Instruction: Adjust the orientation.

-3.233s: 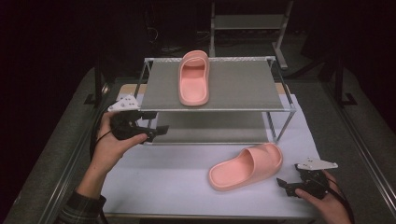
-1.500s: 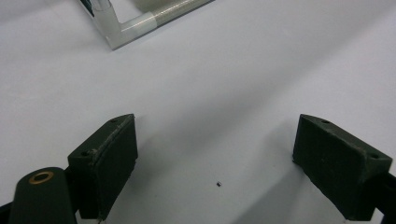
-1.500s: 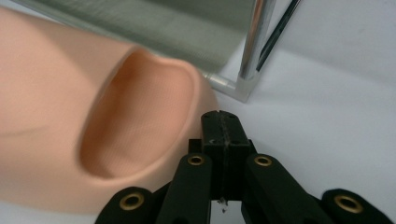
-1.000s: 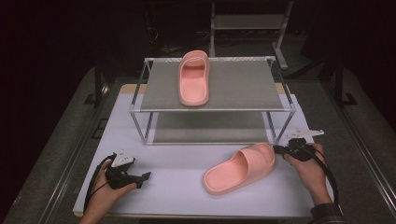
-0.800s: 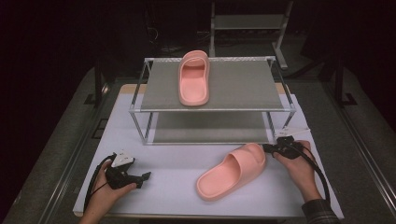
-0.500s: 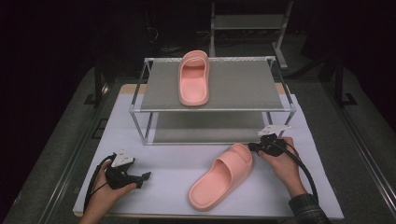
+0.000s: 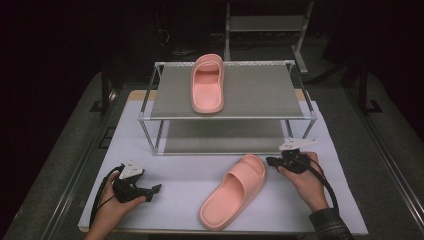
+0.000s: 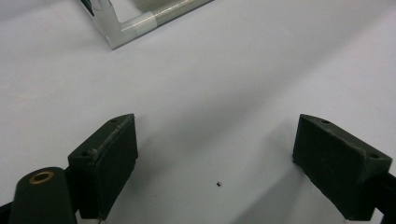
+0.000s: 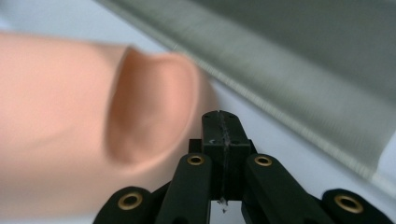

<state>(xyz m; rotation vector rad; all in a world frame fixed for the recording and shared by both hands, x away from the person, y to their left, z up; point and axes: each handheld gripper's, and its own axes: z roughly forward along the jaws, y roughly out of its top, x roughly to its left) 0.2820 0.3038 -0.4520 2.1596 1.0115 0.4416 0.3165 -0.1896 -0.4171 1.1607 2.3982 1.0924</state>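
Observation:
A pink slipper (image 7: 232, 192) lies on the white mat, slanted, with its toe up toward the rack and its heel near the front edge. My right gripper (image 7: 268, 161) is shut with nothing between its jaws, and its tip sits against the toe end of that slipper (image 9: 70, 116). In its own view the right gripper (image 9: 222, 123) shows both jaws pressed together. A second pink slipper (image 7: 207, 85) rests on the rack's top shelf. My left gripper (image 7: 156, 189) is low at the front left, and its jaws (image 8: 215, 172) stand open over the bare mat.
The two-tier metal rack (image 7: 225, 118) stands across the middle of the mat (image 7: 170, 165); its lower shelf edge (image 9: 303, 70) runs close beside the right gripper. A rack foot (image 8: 126, 30) lies ahead of the left gripper. Dark floor surrounds the table.
The right gripper has moved left against the slipper's toe, swinging the slipper from nearly crosswise to steeply slanted. The left gripper came down from the rack to the front left and then stayed still.

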